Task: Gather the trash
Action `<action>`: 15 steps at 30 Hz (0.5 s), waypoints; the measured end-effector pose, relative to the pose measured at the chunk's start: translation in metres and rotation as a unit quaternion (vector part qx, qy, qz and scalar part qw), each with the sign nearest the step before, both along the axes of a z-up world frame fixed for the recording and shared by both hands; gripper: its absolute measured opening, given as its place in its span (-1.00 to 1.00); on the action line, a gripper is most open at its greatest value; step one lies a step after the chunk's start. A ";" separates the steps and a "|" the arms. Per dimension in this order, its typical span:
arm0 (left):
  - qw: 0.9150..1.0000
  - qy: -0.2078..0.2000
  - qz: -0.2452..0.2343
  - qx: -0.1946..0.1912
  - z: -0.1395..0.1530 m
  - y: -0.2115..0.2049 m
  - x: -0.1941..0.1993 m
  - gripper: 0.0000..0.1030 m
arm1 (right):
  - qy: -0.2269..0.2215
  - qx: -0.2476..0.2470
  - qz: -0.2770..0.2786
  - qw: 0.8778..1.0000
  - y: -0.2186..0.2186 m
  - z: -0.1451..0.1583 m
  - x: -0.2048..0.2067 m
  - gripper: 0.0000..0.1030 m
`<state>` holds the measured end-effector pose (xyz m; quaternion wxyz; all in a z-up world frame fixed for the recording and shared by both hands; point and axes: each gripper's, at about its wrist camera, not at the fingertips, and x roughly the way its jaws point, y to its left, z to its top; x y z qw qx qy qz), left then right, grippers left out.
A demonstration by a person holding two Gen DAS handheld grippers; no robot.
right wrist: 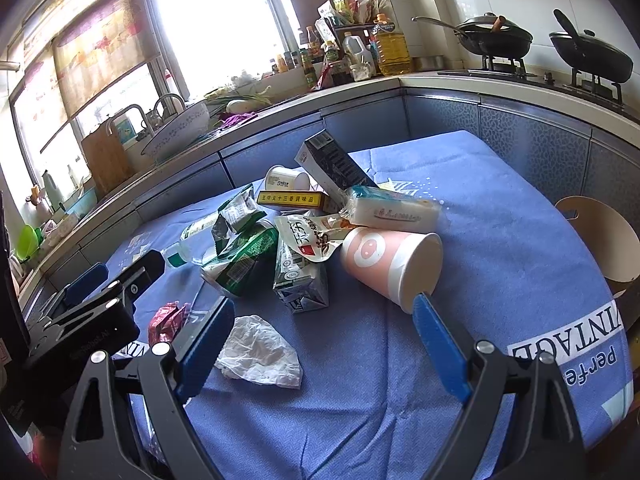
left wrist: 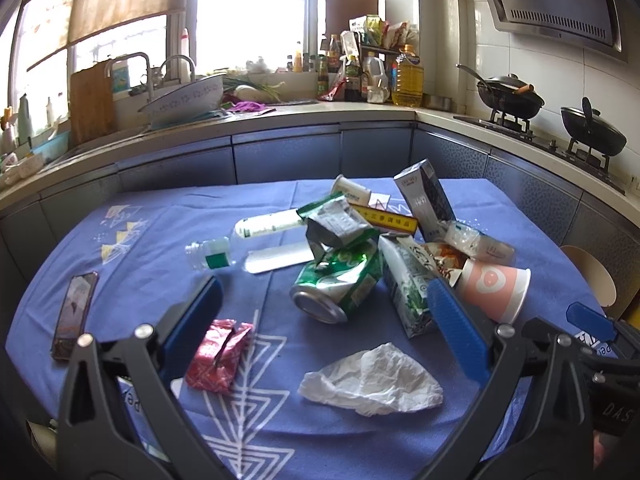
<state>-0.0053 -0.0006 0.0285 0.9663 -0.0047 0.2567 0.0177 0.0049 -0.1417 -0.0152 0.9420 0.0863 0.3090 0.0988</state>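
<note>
Trash lies piled on a blue tablecloth (left wrist: 160, 240). A crushed green can (left wrist: 336, 284), a green-white carton (left wrist: 406, 284), a pink paper cup (left wrist: 494, 284), a clear bottle (left wrist: 248, 240), a red wrapper (left wrist: 218, 354) and a crumpled white tissue (left wrist: 372, 380) show in the left wrist view. My left gripper (left wrist: 324, 308) is open and empty above the tissue, short of the can. My right gripper (right wrist: 324, 320) is open and empty, the tissue (right wrist: 260, 352) by its left finger, the cup (right wrist: 392, 264) at its right fingertip, the carton (right wrist: 300, 280) ahead.
A phone (left wrist: 74, 314) lies at the table's left. A dark tall box (left wrist: 426, 200), a yellow box (left wrist: 386, 218) and a white packet (right wrist: 394, 210) sit at the pile's back. Blue kitchen cabinets (left wrist: 280, 152) curve behind the table. A chair back (right wrist: 604, 240) stands right.
</note>
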 end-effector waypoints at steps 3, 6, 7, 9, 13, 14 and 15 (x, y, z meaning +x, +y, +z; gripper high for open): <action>1.000 0.001 0.000 0.001 -0.001 0.000 0.000 0.92 | 0.001 0.001 0.001 1.000 -0.001 -0.001 0.001 0.73; 1.000 0.001 0.001 -0.001 -0.001 0.001 0.000 0.92 | 0.001 0.002 0.001 1.000 -0.001 -0.002 0.001 0.73; 1.000 0.000 0.003 0.001 -0.001 0.000 0.000 0.92 | 0.002 0.002 0.002 1.000 -0.001 -0.002 0.001 0.73; 1.000 -0.004 0.008 0.004 -0.002 0.001 -0.001 0.92 | 0.002 0.002 0.001 1.000 -0.001 -0.002 0.001 0.73; 1.000 -0.003 0.013 -0.002 -0.003 0.004 0.000 0.92 | 0.003 0.003 0.002 1.000 -0.001 -0.002 0.002 0.73; 1.000 -0.002 0.014 -0.003 -0.004 0.004 0.000 0.92 | 0.003 0.003 0.002 1.000 -0.001 -0.003 0.001 0.73; 1.000 -0.001 0.014 -0.004 -0.004 0.005 0.000 0.92 | 0.004 0.003 0.003 1.000 -0.001 -0.003 0.001 0.73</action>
